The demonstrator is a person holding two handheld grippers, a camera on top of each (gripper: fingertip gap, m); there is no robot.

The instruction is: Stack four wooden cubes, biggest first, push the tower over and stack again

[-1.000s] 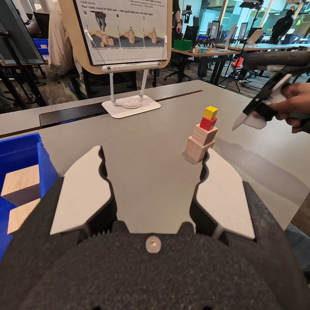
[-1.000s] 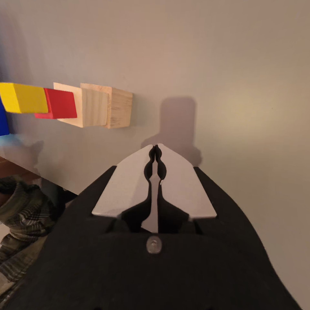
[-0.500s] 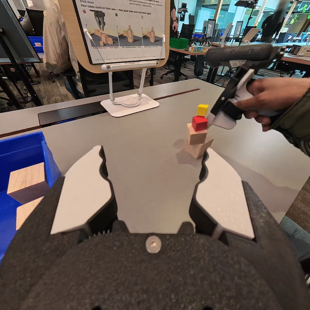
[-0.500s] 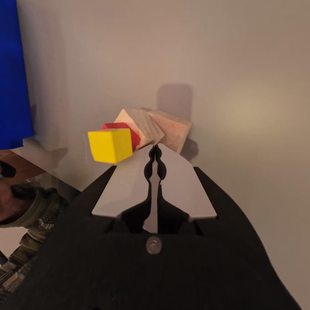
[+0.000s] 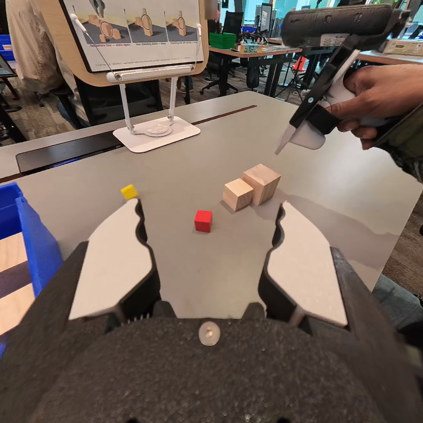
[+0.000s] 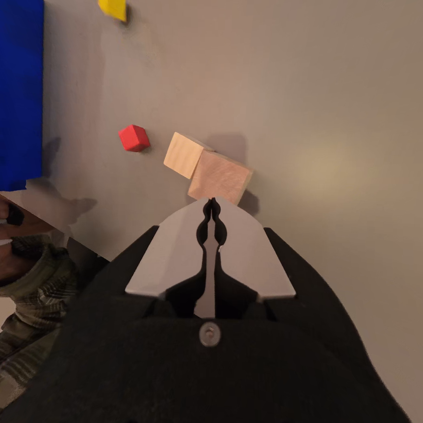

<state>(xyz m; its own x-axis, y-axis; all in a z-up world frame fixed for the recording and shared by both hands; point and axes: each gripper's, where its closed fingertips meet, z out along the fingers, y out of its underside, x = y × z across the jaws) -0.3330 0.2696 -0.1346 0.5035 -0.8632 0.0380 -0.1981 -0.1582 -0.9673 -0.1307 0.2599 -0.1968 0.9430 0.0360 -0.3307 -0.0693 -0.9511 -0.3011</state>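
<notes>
The four cubes lie scattered on the grey table (image 5: 332,206). The biggest wooden cube (image 5: 263,183) (image 6: 219,177) stands with the smaller wooden cube (image 5: 238,194) (image 6: 183,158) touching its side. The red cube (image 5: 203,220) (image 6: 134,140) lies apart to their left. The yellow cube (image 5: 129,191) (image 6: 113,9) lies farther left, near the blue bin. My left gripper (image 5: 209,202) is open and empty, held back over the near table. My right gripper (image 6: 211,199) (image 5: 278,152) is shut and empty, above the biggest cube.
A blue bin (image 5: 34,240) (image 6: 20,91) with more wooden blocks stands at the left edge. An instruction board on a white stand (image 5: 156,134) stands at the table's back. The table's right edge (image 5: 389,247) is close to the wooden cubes. My hands' fingertips stand some 20 cm from each other.
The tower has fallen: my shut right gripper pushed it over, the red and yellow cubes rolled off to the left, and the gripper has lifted away to the right.
</notes>
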